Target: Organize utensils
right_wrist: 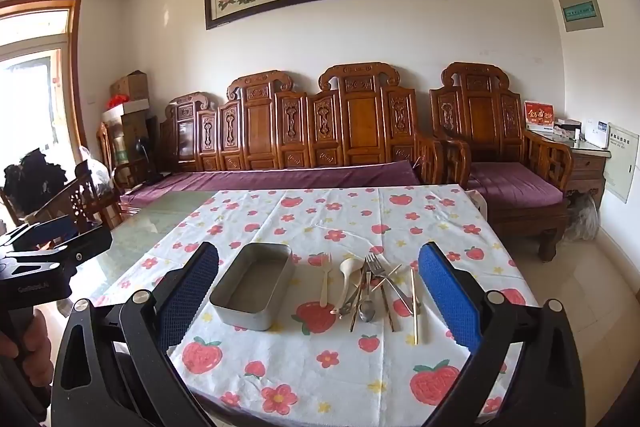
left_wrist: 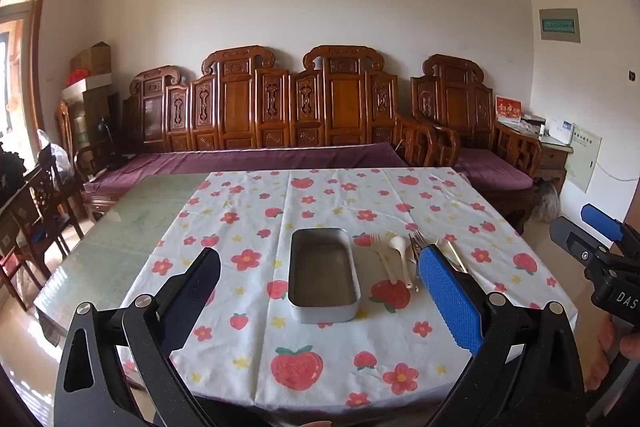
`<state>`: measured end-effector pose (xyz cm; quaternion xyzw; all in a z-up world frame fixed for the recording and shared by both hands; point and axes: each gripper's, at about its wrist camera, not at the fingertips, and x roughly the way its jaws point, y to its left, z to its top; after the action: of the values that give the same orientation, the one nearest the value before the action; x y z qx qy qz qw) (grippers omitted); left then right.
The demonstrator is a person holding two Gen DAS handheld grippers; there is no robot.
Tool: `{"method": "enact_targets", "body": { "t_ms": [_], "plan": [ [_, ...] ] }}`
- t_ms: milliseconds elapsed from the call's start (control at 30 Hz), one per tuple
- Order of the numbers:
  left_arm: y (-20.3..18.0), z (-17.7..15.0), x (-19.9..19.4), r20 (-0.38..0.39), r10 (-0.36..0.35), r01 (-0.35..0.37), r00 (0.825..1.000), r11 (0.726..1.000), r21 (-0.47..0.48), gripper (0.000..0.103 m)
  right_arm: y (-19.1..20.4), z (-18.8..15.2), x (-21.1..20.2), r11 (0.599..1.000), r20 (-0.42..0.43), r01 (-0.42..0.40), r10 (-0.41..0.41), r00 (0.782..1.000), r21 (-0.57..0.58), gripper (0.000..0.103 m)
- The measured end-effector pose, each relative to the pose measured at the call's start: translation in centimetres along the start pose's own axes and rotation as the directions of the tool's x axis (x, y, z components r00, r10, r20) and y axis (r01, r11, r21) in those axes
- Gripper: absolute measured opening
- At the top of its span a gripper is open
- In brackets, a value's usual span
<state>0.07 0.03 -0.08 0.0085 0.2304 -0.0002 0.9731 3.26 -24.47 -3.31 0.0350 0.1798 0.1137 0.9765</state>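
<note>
An empty metal tin (left_wrist: 324, 273) (right_wrist: 253, 285) stands on the strawberry-print tablecloth (left_wrist: 320, 359) (right_wrist: 320, 359). Right of it lie a cream plastic fork (right_wrist: 325, 279) (left_wrist: 382, 259), a cream spoon (right_wrist: 347, 277) (left_wrist: 401, 255), and a crossed pile of metal forks, a metal spoon and chopsticks (right_wrist: 380, 291) (left_wrist: 418, 247). One light chopstick (right_wrist: 414, 307) lies apart at the right. My left gripper (left_wrist: 320, 291) is open above the near table edge, facing the tin. My right gripper (right_wrist: 320, 291) is open, facing the utensils. Both are empty.
A carved wooden sofa with purple cushions (right_wrist: 280, 179) stands behind the table. Bare glass tabletop (left_wrist: 132, 227) lies left of the cloth. Wooden chairs (left_wrist: 36, 211) stand at the left. The right gripper shows at the left wrist view's right edge (left_wrist: 600, 251).
</note>
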Motion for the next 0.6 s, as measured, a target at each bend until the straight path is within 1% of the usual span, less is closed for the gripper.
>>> {"method": "enact_targets", "body": {
  "t_ms": [300,333,600],
  "plan": [
    [-0.69,0.01,0.17,0.010,-0.001,0.001,1.000,1.000,0.009,0.097,-0.09,-0.07,0.16,1.000,0.002,-0.003,0.003,1.000,0.005,0.101],
    [-0.13,0.05,-0.05,0.004,-0.003,0.003,1.000,1.000,-0.002,0.097,-0.01,0.15,-0.29,1.000,0.003,-0.003,0.003,1.000,0.004,0.101],
    [-0.07,0.08,-0.04,0.004,-0.005,0.005,1.000,1.000,-0.003,0.097,0.03,0.09,-0.33,1.000,0.003,-0.002,0.002,1.000,0.002,0.101]
  ]
}}
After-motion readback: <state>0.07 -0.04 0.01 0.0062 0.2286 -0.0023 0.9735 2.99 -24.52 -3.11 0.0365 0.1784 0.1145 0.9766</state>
